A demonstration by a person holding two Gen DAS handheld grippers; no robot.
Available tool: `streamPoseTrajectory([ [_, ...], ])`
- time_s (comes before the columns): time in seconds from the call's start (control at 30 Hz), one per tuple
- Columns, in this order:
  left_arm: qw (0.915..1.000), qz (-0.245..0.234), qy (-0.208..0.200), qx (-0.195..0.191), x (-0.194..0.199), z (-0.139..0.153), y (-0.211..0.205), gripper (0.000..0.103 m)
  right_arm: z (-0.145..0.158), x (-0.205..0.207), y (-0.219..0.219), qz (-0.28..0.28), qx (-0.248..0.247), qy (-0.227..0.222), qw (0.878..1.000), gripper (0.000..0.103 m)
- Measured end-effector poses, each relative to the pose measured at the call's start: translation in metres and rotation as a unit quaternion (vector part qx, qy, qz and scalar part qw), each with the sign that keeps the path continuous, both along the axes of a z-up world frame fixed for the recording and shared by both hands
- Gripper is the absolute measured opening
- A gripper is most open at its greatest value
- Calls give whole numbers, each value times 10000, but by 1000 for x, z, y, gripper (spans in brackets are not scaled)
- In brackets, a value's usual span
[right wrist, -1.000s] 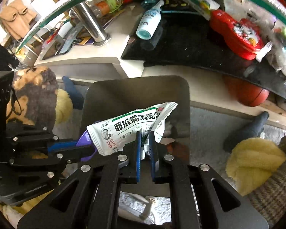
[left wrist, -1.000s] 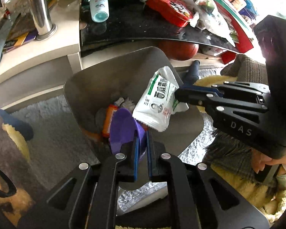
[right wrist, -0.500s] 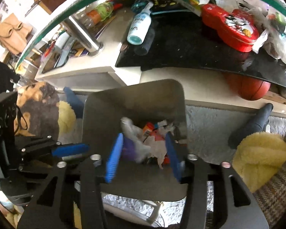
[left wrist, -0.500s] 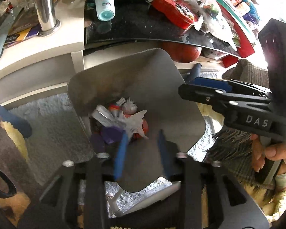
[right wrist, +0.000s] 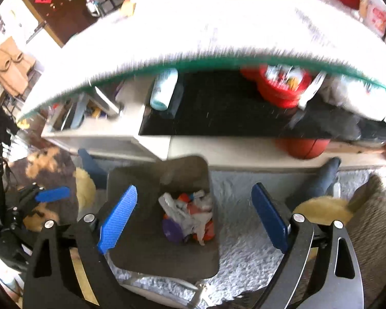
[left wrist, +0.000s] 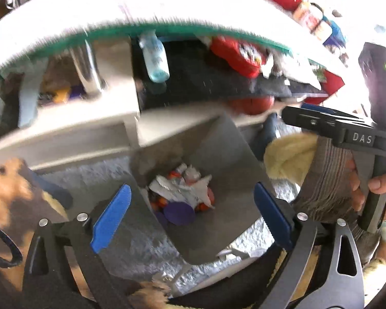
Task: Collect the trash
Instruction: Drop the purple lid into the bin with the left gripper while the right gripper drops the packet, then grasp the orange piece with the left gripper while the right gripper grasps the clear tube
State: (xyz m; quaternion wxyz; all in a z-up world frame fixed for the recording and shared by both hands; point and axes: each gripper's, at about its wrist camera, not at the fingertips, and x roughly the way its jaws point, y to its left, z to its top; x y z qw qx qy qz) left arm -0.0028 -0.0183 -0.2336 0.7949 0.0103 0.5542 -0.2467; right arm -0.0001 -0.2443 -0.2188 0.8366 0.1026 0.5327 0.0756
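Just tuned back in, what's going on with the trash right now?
A person holds a gripper in each hand above the grey trash bin. The left gripper and right gripper both have their jaws opening, with nothing between the blue pads. A white wrapper and a purple piece lie in the bin's bottom among other scraps. More clutter sits on the shelf under the glass table, including a red tin and a bottle.

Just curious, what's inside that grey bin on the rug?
The grey bin holds a crumpled white wrapper, a purple piece and orange-red scraps. Anything beneath that pile is covered.
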Motion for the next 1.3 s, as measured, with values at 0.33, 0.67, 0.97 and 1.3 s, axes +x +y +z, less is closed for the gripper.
streamPoseTrajectory([
  [0.33,9969,240,-738,104,49,68,26,93,67,47,-1,49,-242,-731,9970,91],
  [0.67,9905,474,-1231,380,138,105,33,93,71,130,26,7,5,-902,9959,88],
  [0.97,9895,400,-1287,528,199,99,24,92,53,196,49,-137,383,-682,9968,49],
  [1.3,9910,297,-1207,491,236,87,11,92,40,227,65,-164,-112,-824,9964,23],
])
